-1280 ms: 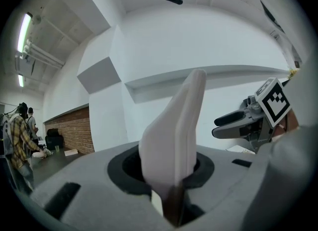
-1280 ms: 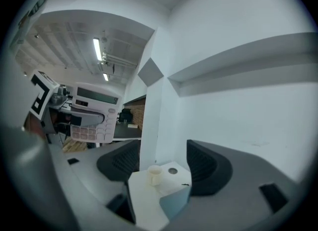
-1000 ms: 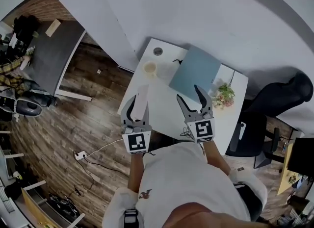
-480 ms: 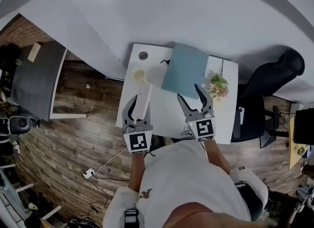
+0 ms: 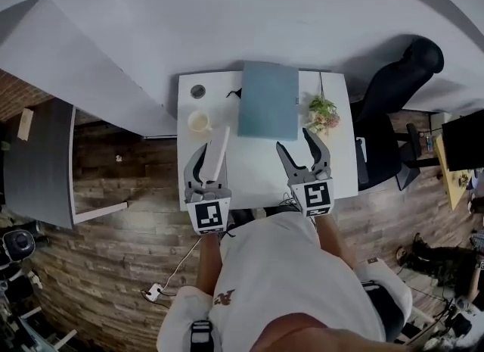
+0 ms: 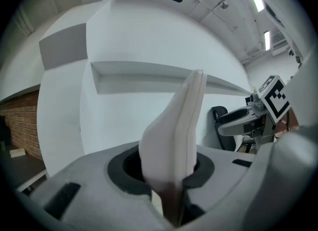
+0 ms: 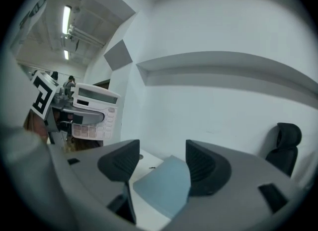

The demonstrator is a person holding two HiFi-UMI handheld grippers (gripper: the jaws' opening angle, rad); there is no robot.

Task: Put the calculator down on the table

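Note:
A white calculator [image 5: 218, 146] stands on edge in my left gripper [image 5: 210, 163], which is shut on its lower end above the near left part of the white table [image 5: 257, 172]. In the left gripper view the calculator [image 6: 174, 130] rises edge-on between the pads. The right gripper view shows the calculator's [image 7: 94, 113] key face at the left. My right gripper [image 5: 296, 144] hovers over the table's near right part, open and empty. In its own view the right gripper [image 7: 159, 163] has only the table and a blue pad [image 7: 164, 185] beyond its jaws.
On the table lie a large blue pad [image 5: 268, 101] at the back middle, a cup [image 5: 199, 122] and a small round object [image 5: 197, 91] at the left, and a small plant [image 5: 323, 112] at the right. A black chair [image 5: 393, 85] stands right of the table.
The head view has swung round, so the table now sits square and centred ahead of both grippers. The left gripper still holds the calculator; the right stays open.

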